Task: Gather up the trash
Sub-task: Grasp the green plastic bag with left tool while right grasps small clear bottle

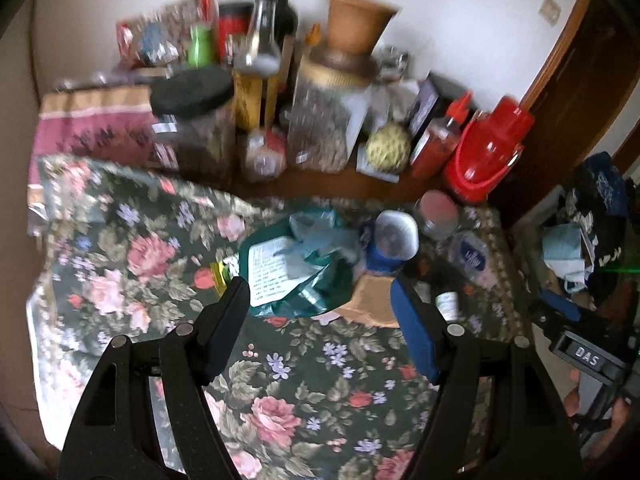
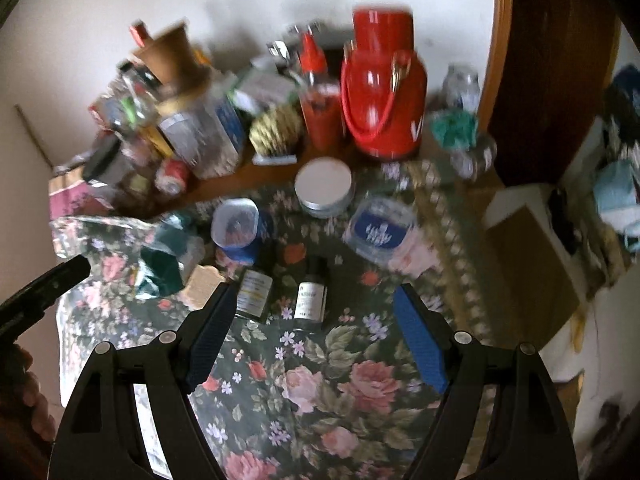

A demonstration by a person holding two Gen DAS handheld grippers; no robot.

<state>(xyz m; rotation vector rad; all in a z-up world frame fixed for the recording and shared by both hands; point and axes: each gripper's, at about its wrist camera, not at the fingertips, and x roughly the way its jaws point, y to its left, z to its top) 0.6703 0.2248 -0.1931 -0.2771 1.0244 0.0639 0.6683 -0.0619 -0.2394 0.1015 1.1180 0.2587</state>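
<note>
Both grippers stand open over the floral cloth [image 1: 132,248], with nothing between the fingers. Our left gripper [image 1: 320,300] points down at a crumpled green bag [image 1: 308,276] with a white printed slip on it, lying on the cloth just beside a scrap of brown card [image 1: 370,300]. Our right gripper [image 2: 316,304] hangs above two small dark bottles [image 2: 310,296] lying side by side on the cloth; the bag [image 2: 160,270] and the card [image 2: 202,286] show to its left.

We judge this to be the approach step: nothing is collected yet, and we are lining up on the first piece of trash. The bag looks like the plain candidate; whether the small bottles are trash we cannot tell.

Next we need to bring the left fingers down astride a raised fold of the bag and close on it. It is thin and slack, so the pinch must catch a bunched part, not the flat slip. The blue-lidded tub [image 1: 394,236] touches the bag's far edge and could be dragged along.
</note>
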